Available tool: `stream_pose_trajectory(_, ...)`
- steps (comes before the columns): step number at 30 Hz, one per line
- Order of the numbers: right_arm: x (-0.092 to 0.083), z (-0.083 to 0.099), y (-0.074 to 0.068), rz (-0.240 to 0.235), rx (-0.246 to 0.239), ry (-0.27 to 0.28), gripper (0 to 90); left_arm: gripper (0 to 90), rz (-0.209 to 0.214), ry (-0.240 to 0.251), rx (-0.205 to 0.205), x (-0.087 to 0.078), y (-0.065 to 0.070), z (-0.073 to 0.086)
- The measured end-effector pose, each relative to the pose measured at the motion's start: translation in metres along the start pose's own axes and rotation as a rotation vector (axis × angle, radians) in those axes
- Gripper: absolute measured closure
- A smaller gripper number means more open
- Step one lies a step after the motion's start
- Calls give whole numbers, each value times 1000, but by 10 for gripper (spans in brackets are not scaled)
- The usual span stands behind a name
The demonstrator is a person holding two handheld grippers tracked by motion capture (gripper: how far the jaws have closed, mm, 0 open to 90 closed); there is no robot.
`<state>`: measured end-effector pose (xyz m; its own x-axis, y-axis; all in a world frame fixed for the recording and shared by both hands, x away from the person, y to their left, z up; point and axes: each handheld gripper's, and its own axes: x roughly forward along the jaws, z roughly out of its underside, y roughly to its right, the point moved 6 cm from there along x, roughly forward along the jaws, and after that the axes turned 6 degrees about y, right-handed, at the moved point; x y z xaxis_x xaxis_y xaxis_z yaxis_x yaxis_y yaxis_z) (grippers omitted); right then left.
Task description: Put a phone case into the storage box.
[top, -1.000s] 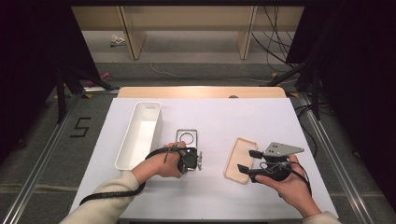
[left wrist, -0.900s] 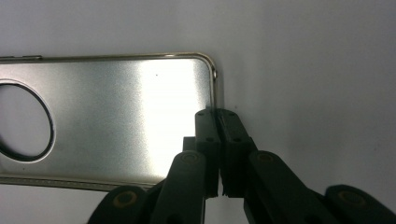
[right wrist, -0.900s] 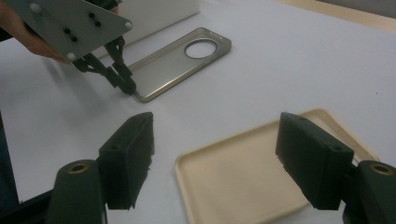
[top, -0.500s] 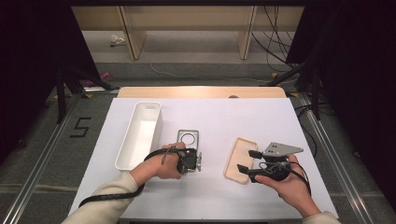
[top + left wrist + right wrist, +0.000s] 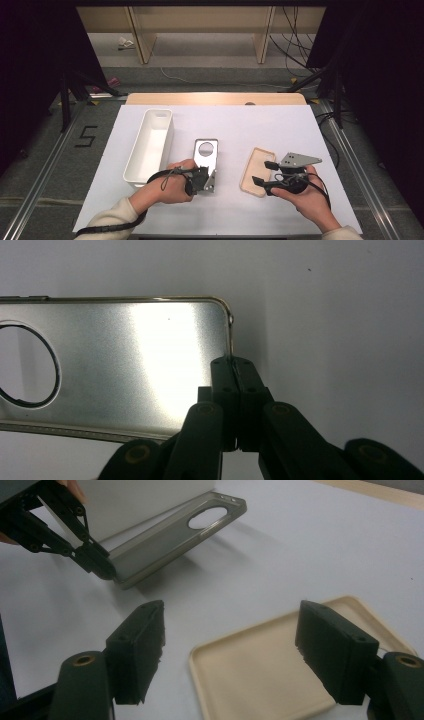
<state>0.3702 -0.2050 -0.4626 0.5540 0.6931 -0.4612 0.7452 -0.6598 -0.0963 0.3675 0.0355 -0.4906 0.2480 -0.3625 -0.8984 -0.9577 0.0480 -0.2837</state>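
- Our left gripper (image 5: 209,181) pinches the silver metal phone case (image 5: 206,161) by its near end; its long axis runs straight ahead.
- Our right gripper (image 5: 264,172) gapes empty, straddling the beige plastic case (image 5: 253,170).

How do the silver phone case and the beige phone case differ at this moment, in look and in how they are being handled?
The silver phone case is shiny metal-looking with a large round camera hole; the beige phone case is matte and shows no such hole. The left gripper is shut on the silver case's near edge, whose near end is tilted off the table; the beige one lies flat, with the right gripper open over it, not gripping. Both lie hollow side up on the white table.
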Motion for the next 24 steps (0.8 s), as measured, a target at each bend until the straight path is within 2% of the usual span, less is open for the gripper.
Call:
stream_pose_trajectory(2, 1, 0, -1, -1, -1, -2, 283, 888, -9, 8, 16, -2, 1, 0)
stream_pose_trajectory(3, 2, 0, -2, -4, -1, -2, 281, 888, -9, 13, 6, -3, 3, 1)
stream_pose_trajectory(5, 2, -1, -2, -7, 2, 3, 276, 888, -13, 17, 20, -6, 4, 1)
stream_pose_trajectory(7, 2, -1, -3, -10, 6, 11, 268, 888, -10, 20, 4, -8, 7, 1)
stream_pose_trajectory(10, 2, -2, -3, -20, 17, 21, 255, 888, -13, 16, 24, -11, 7, 1)
stream_pose_trajectory(13, 4, -3, -3, -21, 27, 27, 248, 888, -11, 27, 19, -12, 9, -2)
stream_pose_trajectory(16, 9, -7, -4, -16, 26, 33, 226, 888, -9, 28, 37, -13, 10, -4)
stream_pose_trajectory(17, 11, -8, -5, -20, 27, 37, 222, 888, -6, 29, 28, -13, 12, -5)
stream_pose_trajectory(21, 22, -16, -9, -33, 43, 57, 194, 888, -8, 29, 45, -13, 12, -7)
stream_pose_trajectory(22, 25, -18, -11, -33, 43, 56, 186, 888, -7, 30, 37, -13, 13, -8)
stream_pose_trajectory(24, 32, -21, -13, -41, 40, 55, 166, 888, -12, 31, 55, -14, 13, -10)
